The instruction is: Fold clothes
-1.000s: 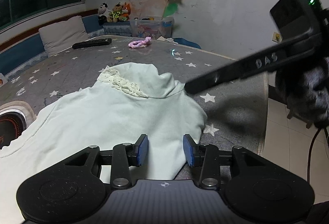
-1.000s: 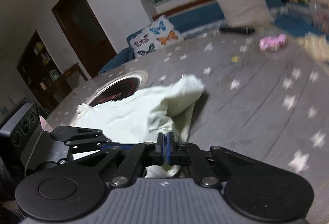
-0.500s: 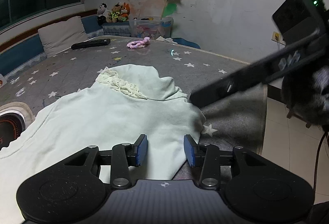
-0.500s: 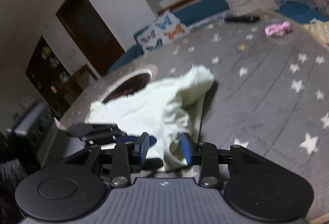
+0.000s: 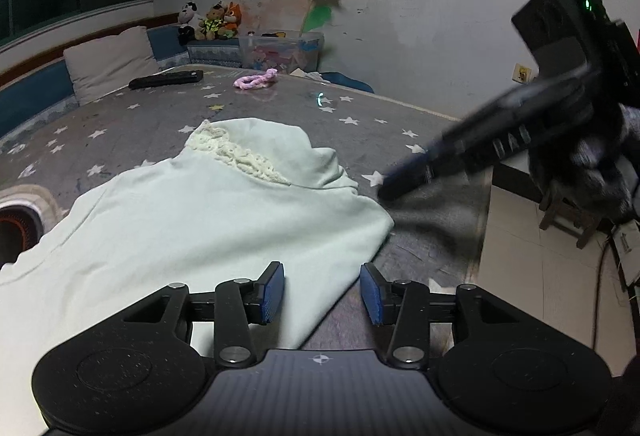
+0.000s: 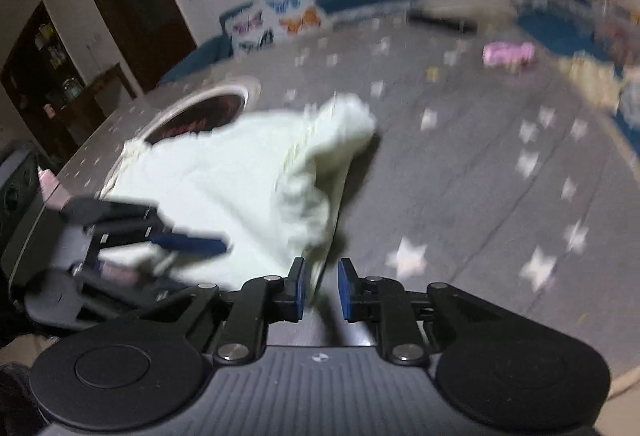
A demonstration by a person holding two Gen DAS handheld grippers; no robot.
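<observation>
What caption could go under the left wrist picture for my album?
Left tool open over the edge of a pale green garment on a starry grey mat, right tool nearby.

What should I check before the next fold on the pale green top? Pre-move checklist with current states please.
1. Left gripper open: ok, its blue pads stand apart over the near edge of the pale green top.
2. Right gripper released: ok, jaws apart, nothing clamped; a cloth edge hangs just in front of the gap.
3. Top lying flat: not ok, the lace-trimmed neck end is bunched up into a hump.
4. Fold path clear on the star-print mat: ok, the pink toy and the remote control lie far behind the garment.
5. Right wrist view usable: not ok, motion blur.
6. Far hem and sleeves: cannot tell, out of frame.
</observation>
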